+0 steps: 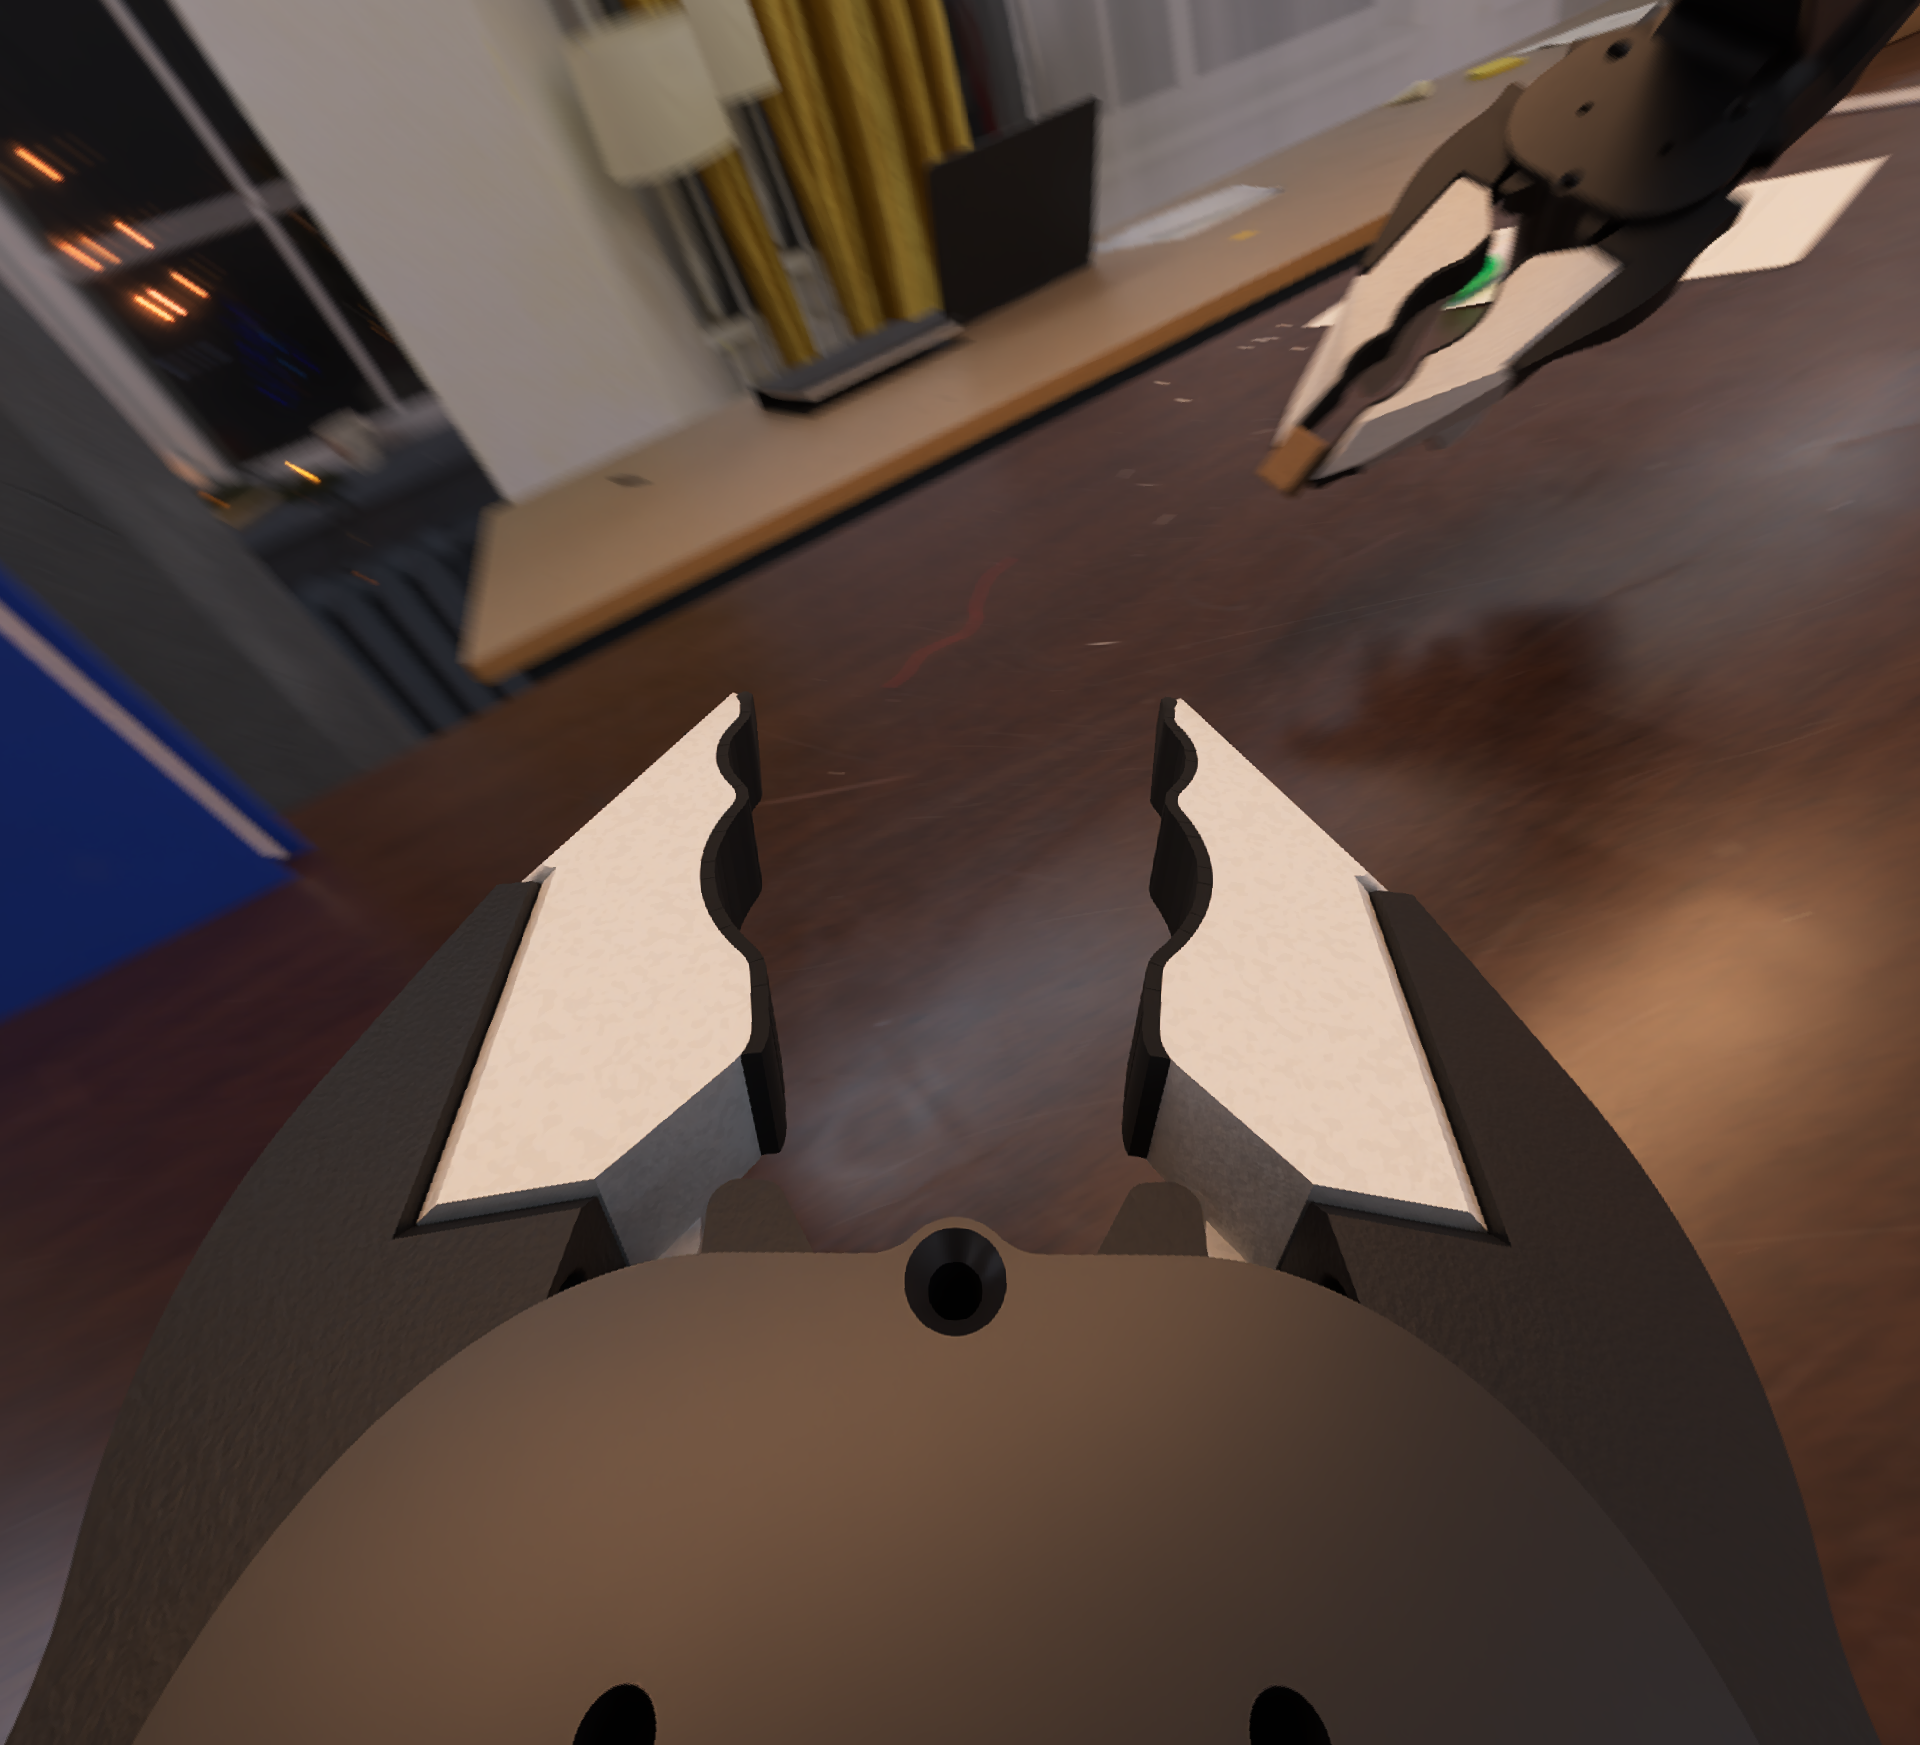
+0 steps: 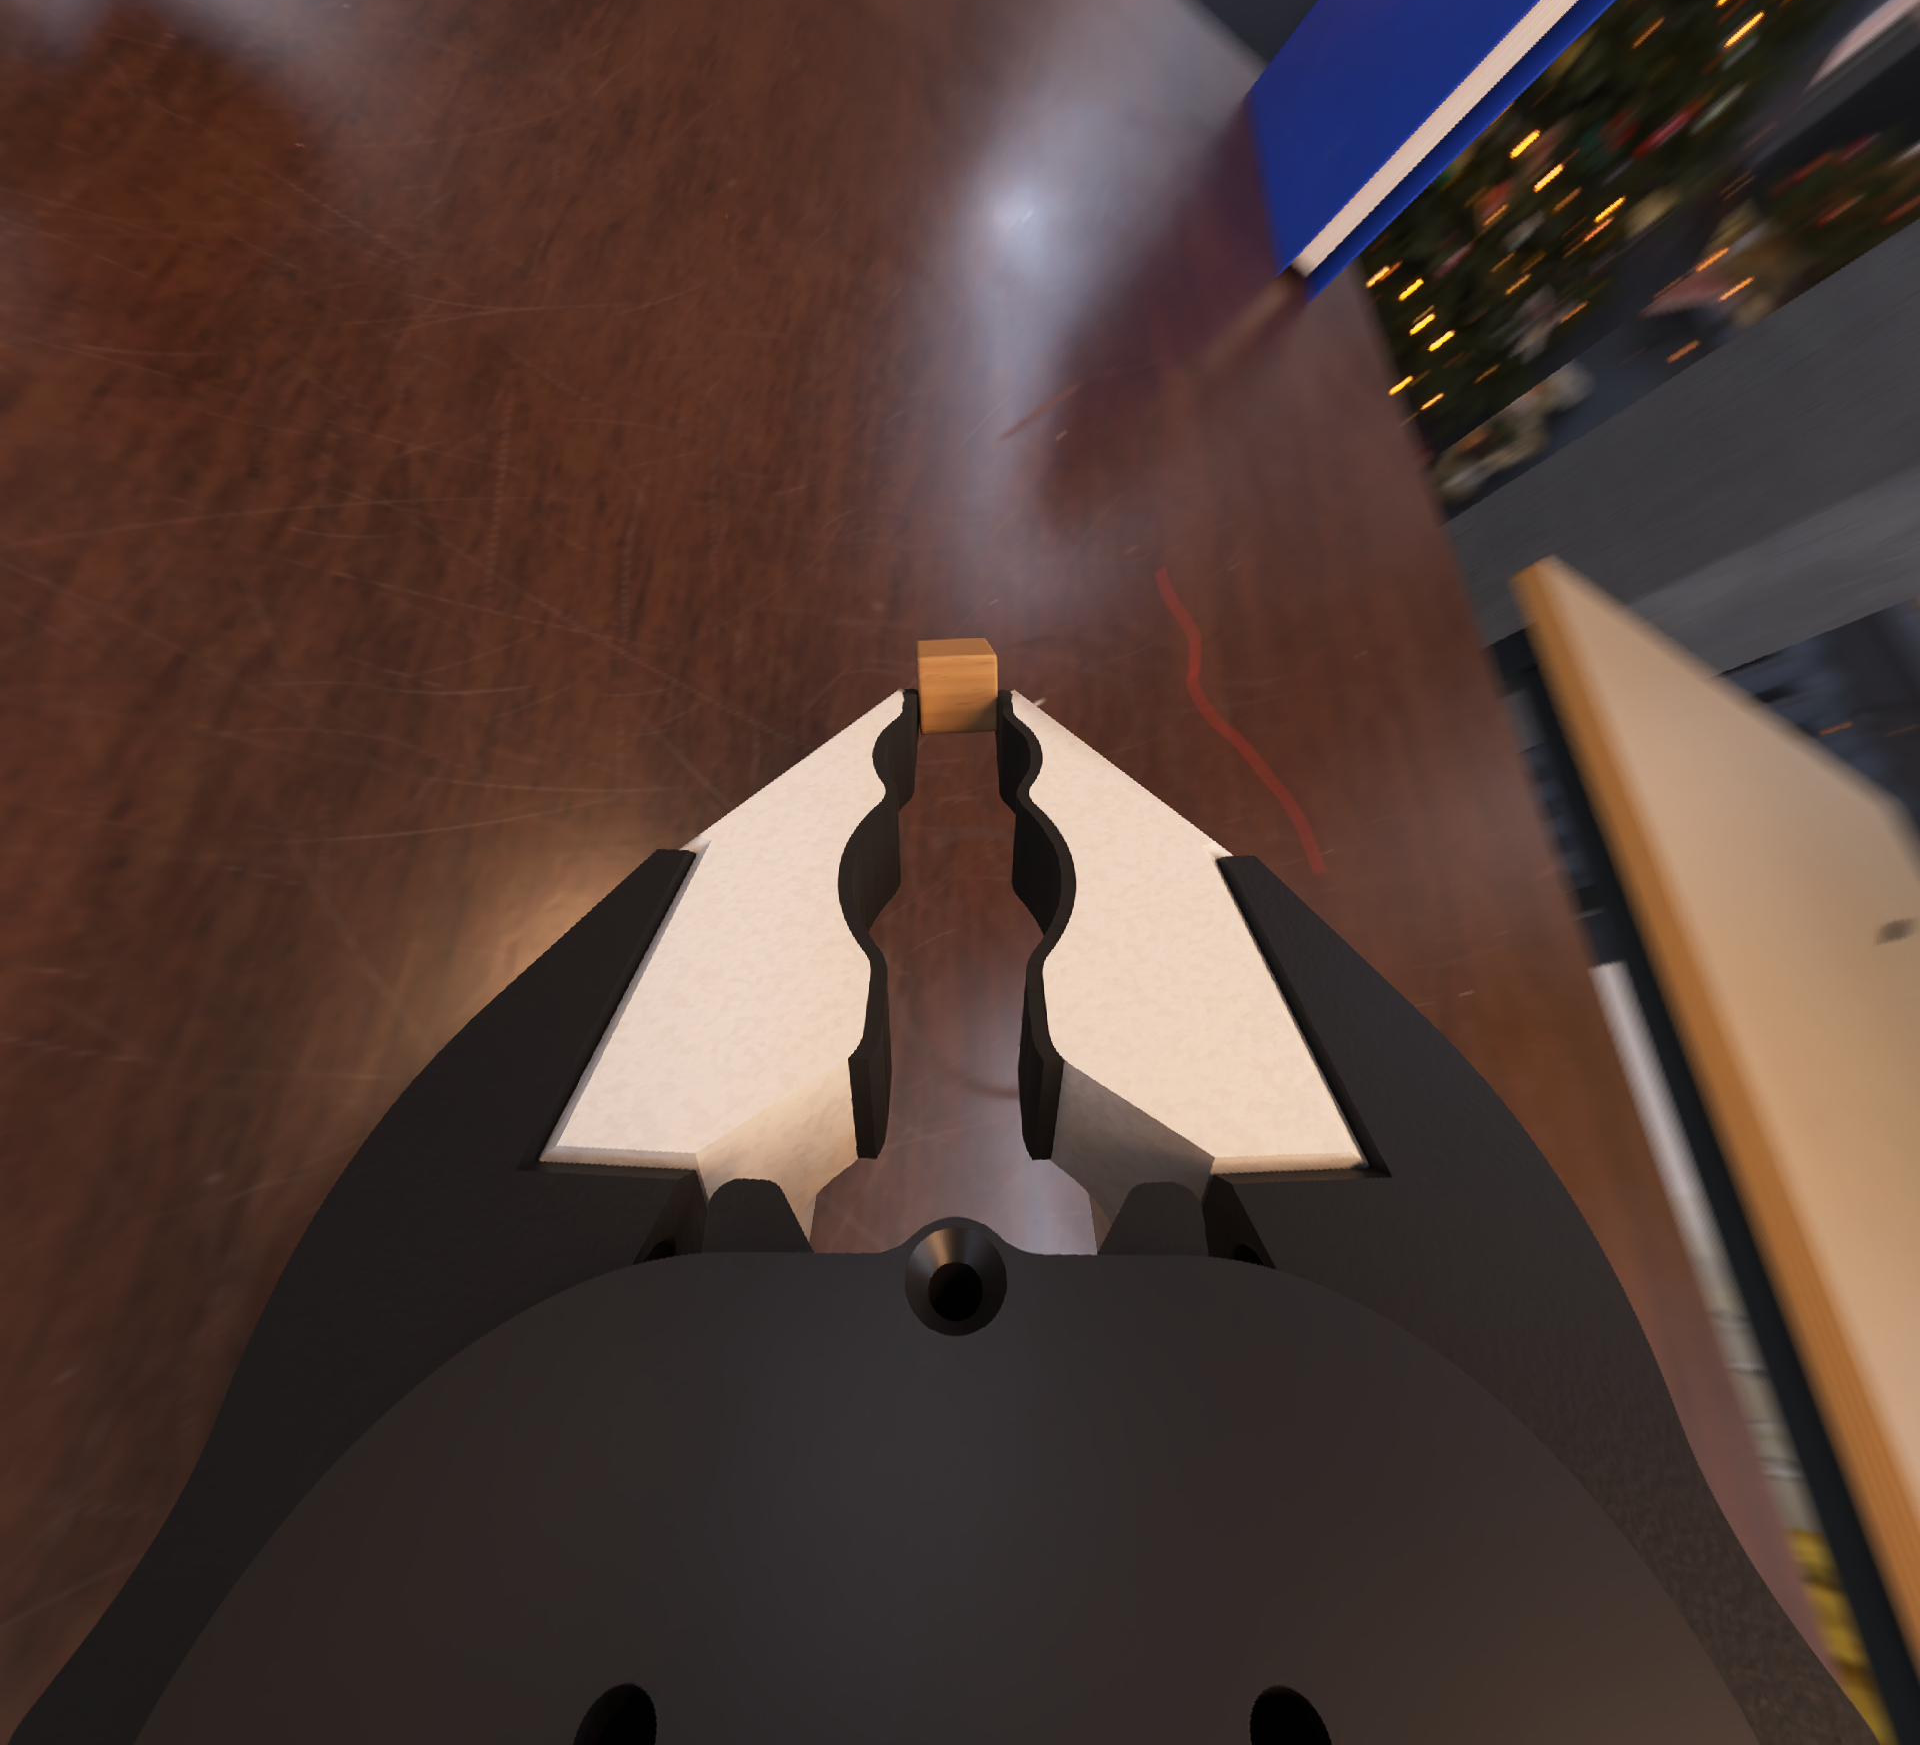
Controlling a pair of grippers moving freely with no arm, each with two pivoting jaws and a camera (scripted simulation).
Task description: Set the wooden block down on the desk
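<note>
A small light wooden block (image 2: 957, 683) is pinched between the tips of my right gripper (image 2: 957, 706), above the dark brown desk (image 2: 520, 448). In the left wrist view the right gripper (image 1: 1311, 459) hangs at the upper right, tilted down, with the block (image 1: 1291, 459) at its tips above the desk (image 1: 1143, 864). My left gripper (image 1: 954, 708) is open and empty, low over the desk, well short of the block.
A blue book (image 2: 1455, 33) lies near the desk's edge; it also shows at the left in the left wrist view (image 1: 94, 812). A lighter wooden table (image 1: 883, 438) with a black laptop (image 1: 997, 241) stands beyond. White papers (image 1: 1787, 225) lie on the desk behind the right gripper.
</note>
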